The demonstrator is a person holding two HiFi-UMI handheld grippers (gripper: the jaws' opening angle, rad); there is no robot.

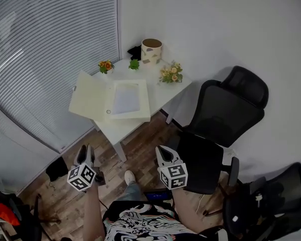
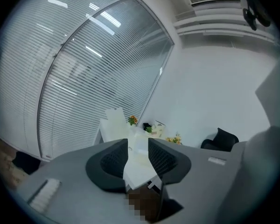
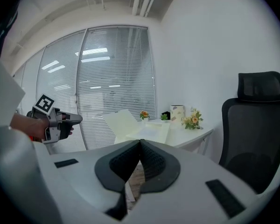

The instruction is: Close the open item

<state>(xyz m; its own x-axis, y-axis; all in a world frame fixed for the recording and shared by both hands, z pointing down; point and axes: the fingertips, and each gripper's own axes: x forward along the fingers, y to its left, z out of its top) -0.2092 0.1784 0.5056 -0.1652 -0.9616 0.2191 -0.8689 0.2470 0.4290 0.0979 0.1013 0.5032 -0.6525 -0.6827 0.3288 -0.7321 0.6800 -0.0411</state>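
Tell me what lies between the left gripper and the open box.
In the head view, only wood floor and the white table's near edge separate the left gripper from the open box; nothing else stands in that stretch.

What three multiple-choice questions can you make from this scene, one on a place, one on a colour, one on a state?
1. Where does the box stand?
A. on the white table
B. on a shelf
C. on the floor

2. What colour is the chair beside the table?
A. white
B. red
C. black

3. How is the box's lid?
A. shut on the box
B. swung open to the side
C. lying on the floor

Answers:
1 A, the box rests on the tabletop near the flowers.
2 C, its back and seat are black.
3 B, the lid lies spread towards the blinds, leaving the inside of the box in view.
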